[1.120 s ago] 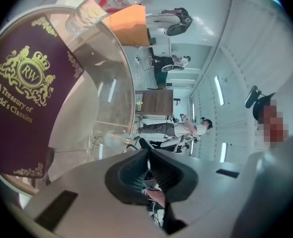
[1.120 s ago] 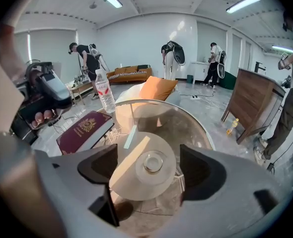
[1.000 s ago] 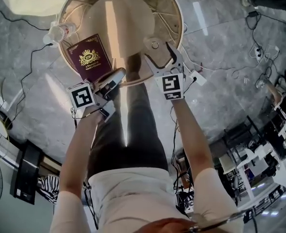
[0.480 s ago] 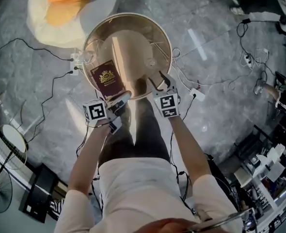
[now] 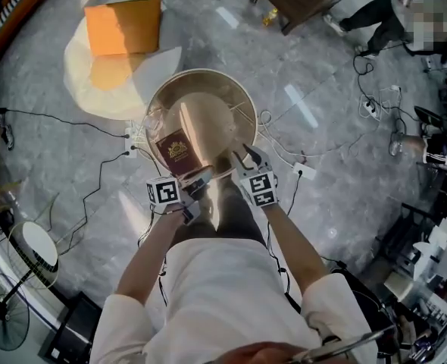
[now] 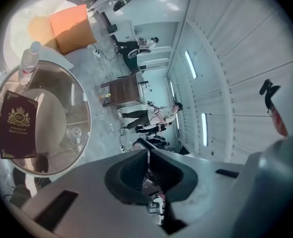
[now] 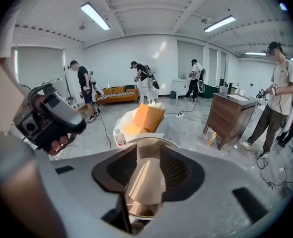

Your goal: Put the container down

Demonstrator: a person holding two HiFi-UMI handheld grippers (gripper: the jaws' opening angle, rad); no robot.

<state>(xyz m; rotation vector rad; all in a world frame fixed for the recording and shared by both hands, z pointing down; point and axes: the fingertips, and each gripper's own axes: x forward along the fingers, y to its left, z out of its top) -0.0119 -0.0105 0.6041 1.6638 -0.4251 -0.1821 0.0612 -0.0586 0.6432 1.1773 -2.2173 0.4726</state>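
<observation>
The maroon box (image 5: 179,152), probably the container meant, lies flat on the round glass tabletop (image 5: 208,73) toward its left rim, free of both tongs. It looks stiff, light and glossy, so pinch across its long edges. The left tongs (image 5: 202,177) are clenched on nothing. The right tongs (image 5: 246,156) are released and gaping.

The container (image 5: 177,149), a flat maroon box with a gold crest, lies face-up on the round glass bench (image 5: 239,105), just left of frame centre.
</observation>
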